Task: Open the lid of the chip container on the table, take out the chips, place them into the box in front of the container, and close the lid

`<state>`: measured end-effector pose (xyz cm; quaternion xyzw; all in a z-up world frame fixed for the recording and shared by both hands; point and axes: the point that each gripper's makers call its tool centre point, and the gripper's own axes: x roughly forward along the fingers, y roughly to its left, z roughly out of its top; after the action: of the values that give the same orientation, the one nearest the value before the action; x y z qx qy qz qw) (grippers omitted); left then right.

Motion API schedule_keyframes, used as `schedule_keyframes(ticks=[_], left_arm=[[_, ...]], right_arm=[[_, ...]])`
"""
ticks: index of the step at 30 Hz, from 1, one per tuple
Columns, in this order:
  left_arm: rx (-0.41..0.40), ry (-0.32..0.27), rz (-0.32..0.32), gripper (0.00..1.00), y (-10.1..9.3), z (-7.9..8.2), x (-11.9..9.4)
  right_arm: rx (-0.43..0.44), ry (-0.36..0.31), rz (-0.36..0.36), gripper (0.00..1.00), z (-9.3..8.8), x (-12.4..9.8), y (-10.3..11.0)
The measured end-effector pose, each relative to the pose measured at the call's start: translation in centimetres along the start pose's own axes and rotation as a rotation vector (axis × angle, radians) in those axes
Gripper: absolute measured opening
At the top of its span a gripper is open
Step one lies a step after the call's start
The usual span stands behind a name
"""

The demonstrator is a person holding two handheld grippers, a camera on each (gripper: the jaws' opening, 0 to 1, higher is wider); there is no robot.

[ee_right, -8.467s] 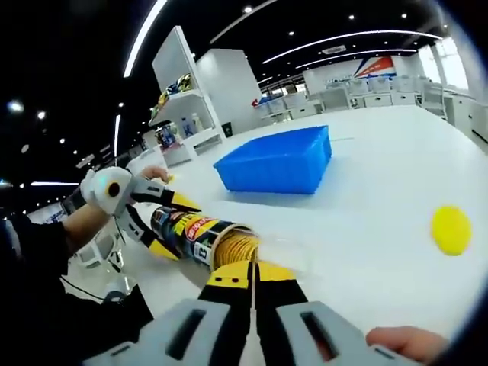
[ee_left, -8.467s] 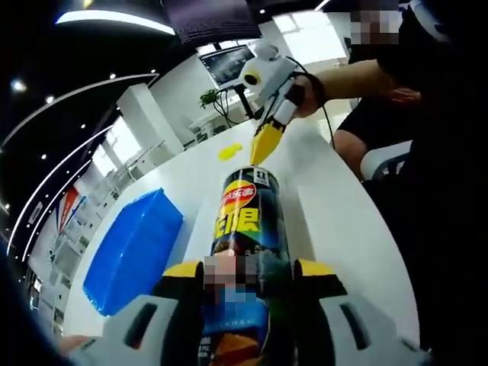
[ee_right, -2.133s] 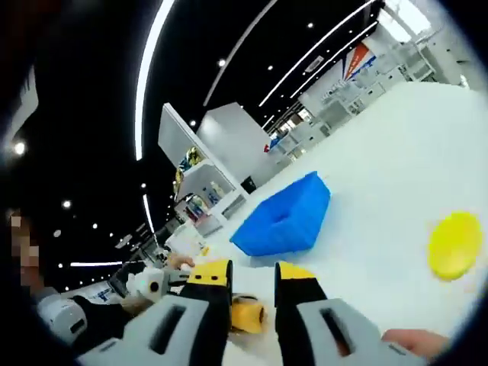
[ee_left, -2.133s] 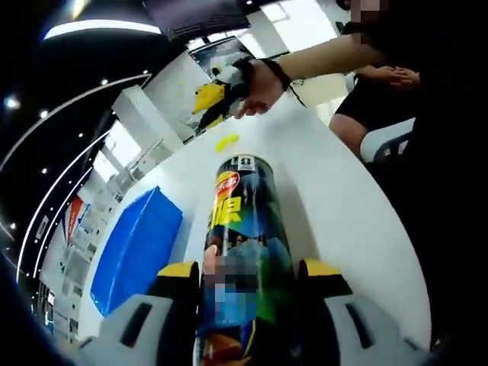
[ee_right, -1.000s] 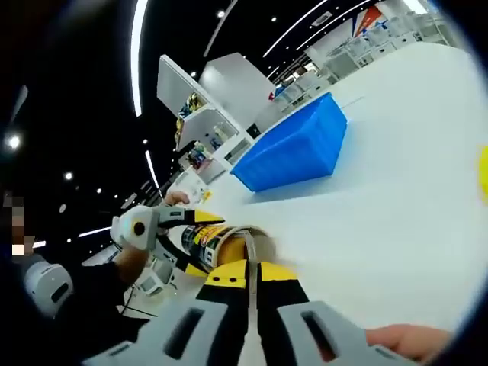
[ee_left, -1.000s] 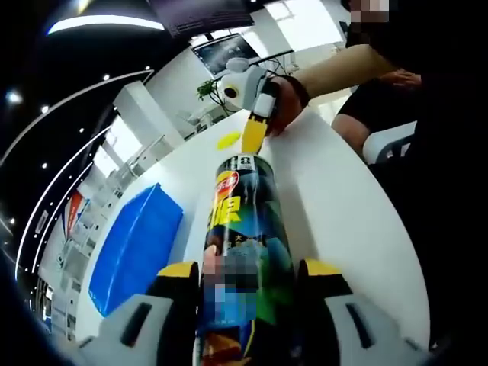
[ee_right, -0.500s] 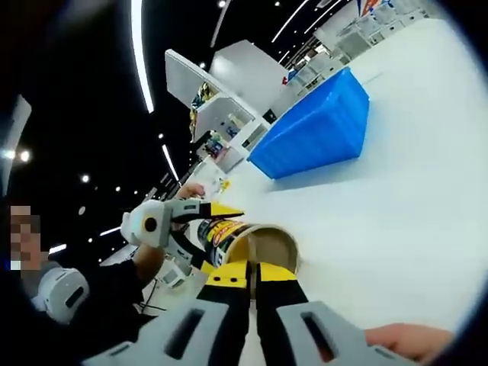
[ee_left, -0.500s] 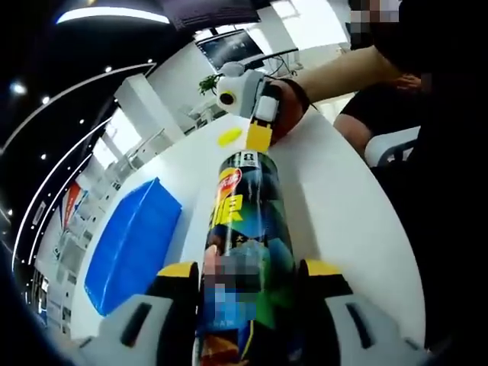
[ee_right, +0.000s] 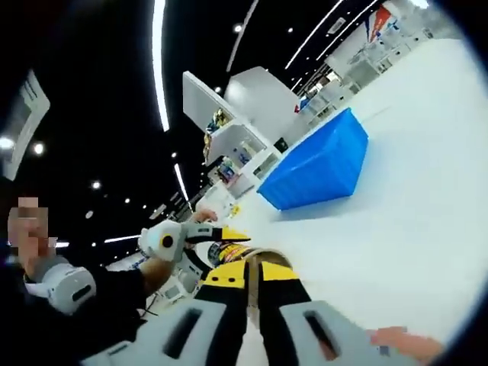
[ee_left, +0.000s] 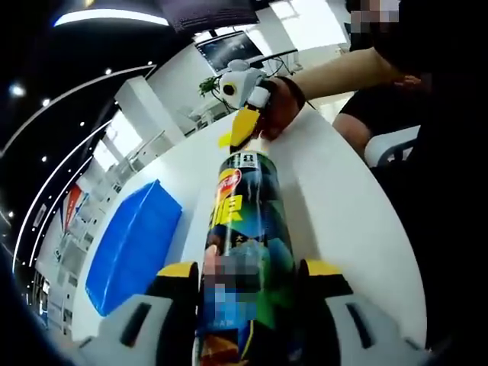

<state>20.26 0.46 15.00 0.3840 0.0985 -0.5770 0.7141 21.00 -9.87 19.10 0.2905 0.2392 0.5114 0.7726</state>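
The chip container (ee_left: pixel 248 229) lies on its side on the white surface (ee_left: pixel 343 206), its dark printed body clamped between the yellow-and-black jaws of the left claw (ee_left: pixel 248 278) near its closed base. Its open mouth points away from that claw, toward the far edge of the surface. At that mouth, in the left gripper view, the right claw (ee_left: pixel 242 128) comes in tip first, its yellow jaws pressed together just above the rim, held by a hand (ee_left: pixel 278 107) on a bare forearm. The blue box (ee_left: pixel 130 244) sits on the surface to the left of the container, well apart from it. In the right gripper view the right claw (ee_right: pixel 248 268) shows its two jaws together with only a thin seam between them; whether anything is pinched there cannot be told. Just beyond them a sliver of the container (ee_right: pixel 229 250) shows, with the left claw (ee_right: pixel 213 242) around it and the person's other hand behind. The blue box (ee_right: pixel 316 174) lies farther off across the surface (ee_right: pixel 412 198).
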Motion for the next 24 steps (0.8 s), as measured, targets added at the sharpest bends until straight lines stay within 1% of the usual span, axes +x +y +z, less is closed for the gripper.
schedule_keyframes(ticks=[1,2,3,4,5,6,7,8,9,10,11,12,15,16,18,19,22,24], left_arm=[[0.0,0.0,0.0,0.54,0.0,0.0,0.0],[0.0,0.0,0.0,0.54,0.0,0.0,0.0],[-0.001,0.0,0.001,0.54,0.0,0.0,0.0],[0.0,-0.002,0.002,0.54,0.0,0.0,0.0],[0.002,-0.003,0.003,0.54,0.0,0.0,0.0],[0.004,-0.002,0.003,0.54,0.0,0.0,0.0],[0.004,-0.002,0.003,0.54,0.0,0.0,0.0],[0.003,-0.002,0.002,0.54,0.0,0.0,0.0],[0.004,-0.003,0.001,0.54,0.0,0.0,0.0],[0.004,-0.001,-0.002,0.54,0.0,0.0,0.0],[0.009,-0.003,-0.003,0.54,0.0,0.1,0.0],[0.004,0.001,-0.003,0.54,0.0,0.0,0.0],[0.0,-0.01,-0.01,0.54,0.1,0.0,0.0],[-0.012,-0.011,-0.023,0.54,0.0,0.0,-0.1],[-0.057,-0.007,-0.052,0.53,-0.2,0.0,-0.3],[-0.091,-0.004,-0.072,0.53,-0.2,0.2,-0.5],[-0.126,0.0,-0.098,0.53,0.1,0.5,-0.8],[-0.128,0.013,-0.12,0.53,0.0,0.6,-1.0]], right_arm=[[-0.035,0.014,0.025,0.04,-0.5,0.4,0.7],[-0.047,0.028,0.037,0.06,-0.9,0.5,1.0],[-0.051,0.041,0.047,0.08,-1.3,0.8,1.4],[-0.037,0.056,0.076,0.1,-1.6,1.1,2.2],[-0.029,0.057,0.095,0.14,-1.7,1.2,2.6],[-0.029,0.057,0.098,0.18,-1.6,1.6,2.6],[-0.035,0.069,0.088,0.17,-1.8,1.9,2.5],[-0.072,0.101,0.056,0.14,-2.3,2.3,1.8],[-0.091,0.12,0.039,0.1,-2.7,2.5,1.5],[-0.127,0.158,0.009,0.04,-3.3,2.8,1.0],[-0.13,0.142,0.058,0.05,-3.1,3.0,1.8],[-0.133,0.142,0.045,0.04,-2.9,2.9,1.6],[-0.14,0.163,0.05,0.02,-2.9,3.0,1.7],[-0.145,0.173,0.05,0.02,-2.9,3.0,1.8],[-0.145,0.177,0.057,0.01,-2.4,3.0,2.4],[-0.131,0.179,0.081,0.01,-2.0,3.0,3.2],[-0.133,0.177,0.086,0.0,-1.2,3.2,4.4],[-0.152,0.196,0.085,0.0,-1.0,3.5,5.3]])
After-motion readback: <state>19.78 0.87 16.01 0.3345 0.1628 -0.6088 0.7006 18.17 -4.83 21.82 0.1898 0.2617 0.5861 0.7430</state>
